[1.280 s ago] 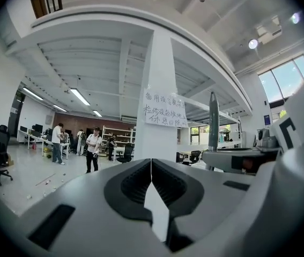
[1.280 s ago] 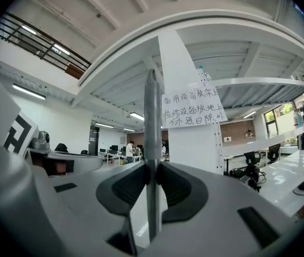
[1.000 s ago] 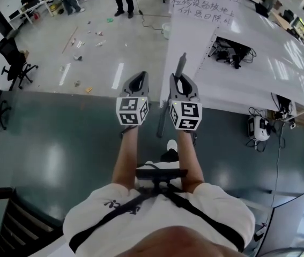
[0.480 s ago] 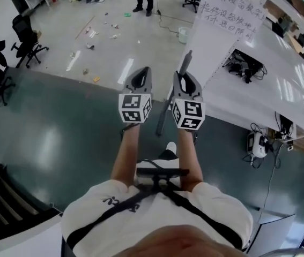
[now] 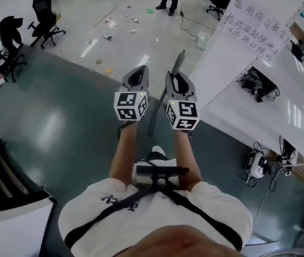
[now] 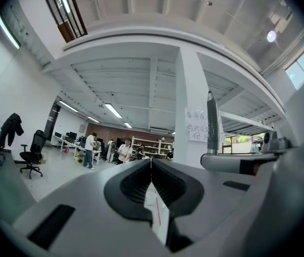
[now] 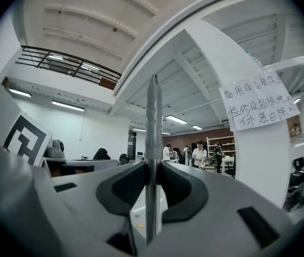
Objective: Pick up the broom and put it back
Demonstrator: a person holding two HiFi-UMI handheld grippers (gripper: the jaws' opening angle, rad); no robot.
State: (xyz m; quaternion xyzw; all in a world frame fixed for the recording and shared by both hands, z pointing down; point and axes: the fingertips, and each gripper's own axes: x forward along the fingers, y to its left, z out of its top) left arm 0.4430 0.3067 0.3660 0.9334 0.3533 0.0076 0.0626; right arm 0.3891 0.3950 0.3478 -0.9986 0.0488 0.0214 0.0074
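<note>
The broom shows only as a grey handle (image 5: pixel 179 61), slanting from above my right gripper (image 5: pixel 174 80) down between the two hands to the lower left; its head is hidden. The right gripper is shut on this handle (image 7: pixel 153 116), and in the right gripper view the pole stands upright between the pads. My left gripper (image 5: pixel 136 79) is held level just left of it, jaws shut with nothing between them (image 6: pixel 151 160). In the left gripper view the handle (image 6: pixel 212 123) rises at the right, above the right gripper's body (image 6: pixel 243 162).
A white pillar with a handwritten paper notice (image 5: pixel 254 18) stands right of the grippers, with a white bucket (image 5: pixel 204 40) at its foot. Litter (image 5: pixel 109 27) lies on the pale floor ahead. Office chairs (image 5: pixel 45 20) stand far left, people at the back, cables (image 5: pixel 256 165) at the right.
Both grippers have travelled together across the floor, the right one still holding the handle. In the head view the pillar, the notice and the litter have slid to the right.
</note>
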